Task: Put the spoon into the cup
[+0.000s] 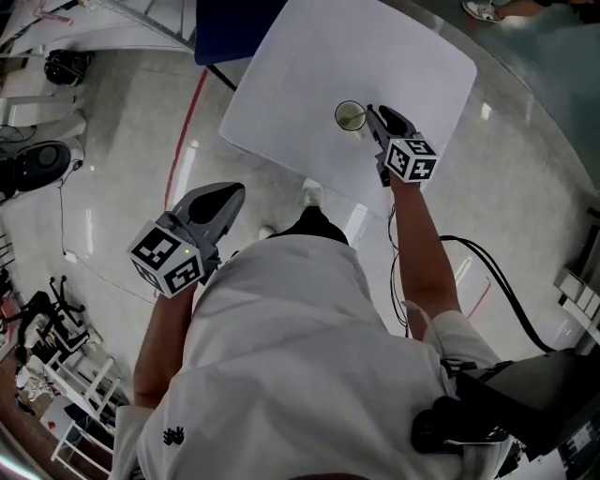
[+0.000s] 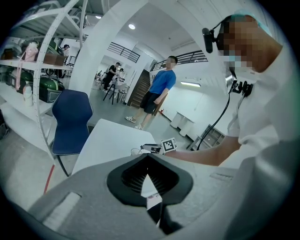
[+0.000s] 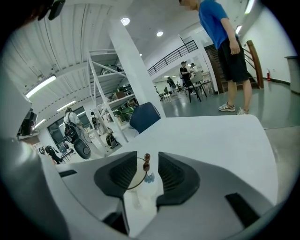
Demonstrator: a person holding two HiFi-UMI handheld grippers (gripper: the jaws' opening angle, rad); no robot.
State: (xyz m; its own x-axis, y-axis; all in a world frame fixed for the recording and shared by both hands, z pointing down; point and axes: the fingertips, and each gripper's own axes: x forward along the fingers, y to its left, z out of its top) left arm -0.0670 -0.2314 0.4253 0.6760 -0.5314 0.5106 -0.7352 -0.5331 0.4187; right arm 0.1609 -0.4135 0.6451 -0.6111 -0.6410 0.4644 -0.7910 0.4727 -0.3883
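A clear glass cup stands on the white table, near its front right part. The spoon stands inside the cup; its brown handle end sticks up above the thin rim of the cup. My right gripper is right beside the cup and open, one jaw on each side of the handle, neither touching it. My left gripper hangs off the table over the floor, its jaws closed tip to tip with nothing in them.
A blue chair stands at the table's far left corner. A person in a blue shirt stands beyond the table. White shelving is at the left. A black cable runs over the floor at the right.
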